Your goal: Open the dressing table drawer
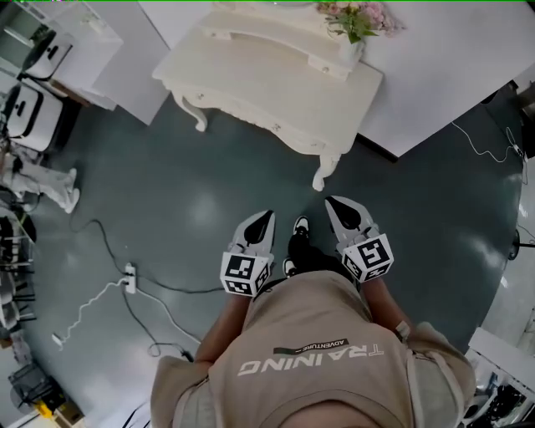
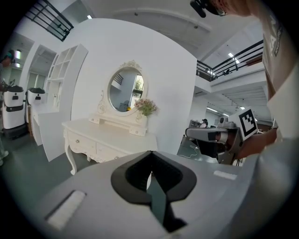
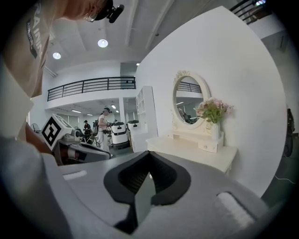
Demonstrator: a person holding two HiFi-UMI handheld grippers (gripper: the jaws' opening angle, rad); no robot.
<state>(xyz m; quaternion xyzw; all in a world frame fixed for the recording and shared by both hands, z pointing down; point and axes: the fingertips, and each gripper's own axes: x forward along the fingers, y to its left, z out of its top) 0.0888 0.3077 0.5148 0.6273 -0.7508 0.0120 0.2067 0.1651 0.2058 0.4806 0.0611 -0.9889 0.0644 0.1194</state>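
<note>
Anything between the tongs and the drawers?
Nothing visible does. Only bare floor lies between the left tongs, the right tongs and the drawers. The cable lies off to the left.

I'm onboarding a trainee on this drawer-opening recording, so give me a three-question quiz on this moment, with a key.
1. True or false: the left gripper is gripping a drawer knob.
2. In the head view, at which end of the dressing table do the flowers stand? A left, B middle, C right.
3. Fill in: the right gripper has its jaws ___, with nothing between them.
Key: 1 false, it is well short of the table; 2 C; 3 shut.
</note>
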